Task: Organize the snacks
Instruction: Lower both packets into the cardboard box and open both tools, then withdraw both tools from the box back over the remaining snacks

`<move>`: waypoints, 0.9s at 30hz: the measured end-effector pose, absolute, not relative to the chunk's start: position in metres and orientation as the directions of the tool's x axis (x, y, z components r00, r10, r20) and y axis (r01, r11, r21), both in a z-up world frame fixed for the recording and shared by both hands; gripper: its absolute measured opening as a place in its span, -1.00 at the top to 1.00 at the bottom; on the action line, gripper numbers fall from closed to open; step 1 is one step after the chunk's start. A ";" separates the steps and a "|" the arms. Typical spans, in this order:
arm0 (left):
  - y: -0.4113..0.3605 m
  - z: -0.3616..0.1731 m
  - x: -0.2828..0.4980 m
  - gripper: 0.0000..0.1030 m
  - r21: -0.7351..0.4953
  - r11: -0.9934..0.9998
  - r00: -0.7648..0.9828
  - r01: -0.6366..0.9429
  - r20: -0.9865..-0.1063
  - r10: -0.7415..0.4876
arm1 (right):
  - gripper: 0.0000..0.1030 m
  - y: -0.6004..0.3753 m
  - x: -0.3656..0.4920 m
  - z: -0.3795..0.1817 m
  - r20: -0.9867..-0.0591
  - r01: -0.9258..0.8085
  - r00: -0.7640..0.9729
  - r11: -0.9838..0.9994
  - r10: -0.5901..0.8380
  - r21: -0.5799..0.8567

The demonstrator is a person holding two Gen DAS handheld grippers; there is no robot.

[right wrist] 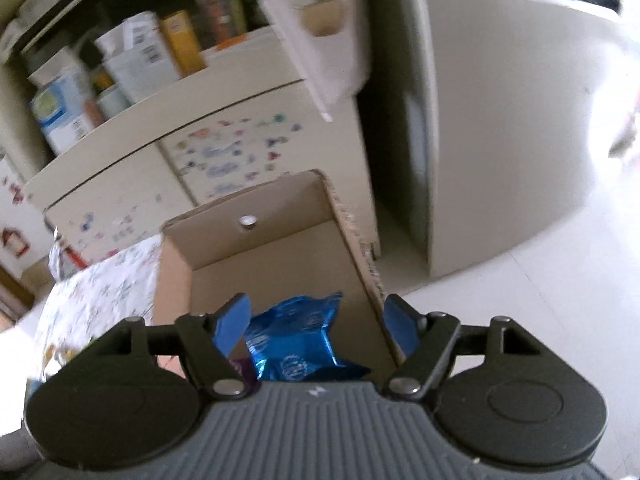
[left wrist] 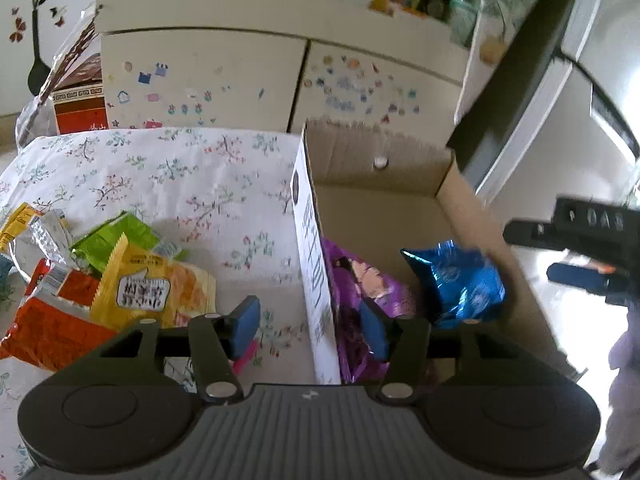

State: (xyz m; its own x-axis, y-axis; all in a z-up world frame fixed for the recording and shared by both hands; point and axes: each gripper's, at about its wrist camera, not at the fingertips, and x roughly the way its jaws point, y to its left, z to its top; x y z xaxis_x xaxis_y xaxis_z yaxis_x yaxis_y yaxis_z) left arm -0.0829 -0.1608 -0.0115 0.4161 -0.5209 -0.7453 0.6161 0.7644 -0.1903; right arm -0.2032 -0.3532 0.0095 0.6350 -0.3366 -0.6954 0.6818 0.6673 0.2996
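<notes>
Cardboard box (left wrist: 384, 200) sits open-topped at about two o'clock in the left wrist view, on a floral tablecloth (left wrist: 180, 184), and it holds two snack packets: one purple packet (left wrist: 360, 280) against its left wall and one shiny blue packet (left wrist: 460, 280) toward its right wall, the two lying near each other but not clearly touching. Outside the box, at about nine o'clock, a loose heap of snacks rests on the cloth: one yellow packet (left wrist: 160, 288) on top, one green packet (left wrist: 116, 236) behind it, one orange-red packet (left wrist: 52, 328) below, and one silver-and-yellow wrapper (left wrist: 36, 228) at the far left edge, so four can be counted, though others may be hidden underneath.

The left gripper (left wrist: 310, 326) is spread wide with nothing between its blue pads; it straddles the box's left wall, one pad over the cloth and the other over the purple packet. The right gripper (right wrist: 316, 326) is likewise spread and empty, hanging above the box with the blue packet (right wrist: 296, 340) just below and between its fingers; its right pad lies past the box's right wall (right wrist: 360, 248). From the left wrist, that second tool shows at three o'clock (left wrist: 576, 240), beyond the box edge.

Behind the table at twelve o'clock stands a cream cabinet (left wrist: 240, 72) with two sticker-covered doors.
</notes>
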 end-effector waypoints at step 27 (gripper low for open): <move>-0.127 -0.029 -0.118 -0.40 -0.075 0.754 0.401 0.653 -0.810 -0.428 | -0.50 -0.362 -0.191 -0.008 -0.751 0.679 0.622 0.631 -0.222 0.376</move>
State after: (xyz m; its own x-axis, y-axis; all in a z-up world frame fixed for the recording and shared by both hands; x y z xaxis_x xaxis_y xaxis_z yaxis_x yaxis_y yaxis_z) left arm -0.1180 -0.1265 -0.0286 0.4012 -0.4279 -0.8099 0.6531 0.7536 -0.0746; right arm -0.1910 -0.3623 -0.0082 0.6219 -0.2218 -0.7510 0.6788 0.6309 0.3758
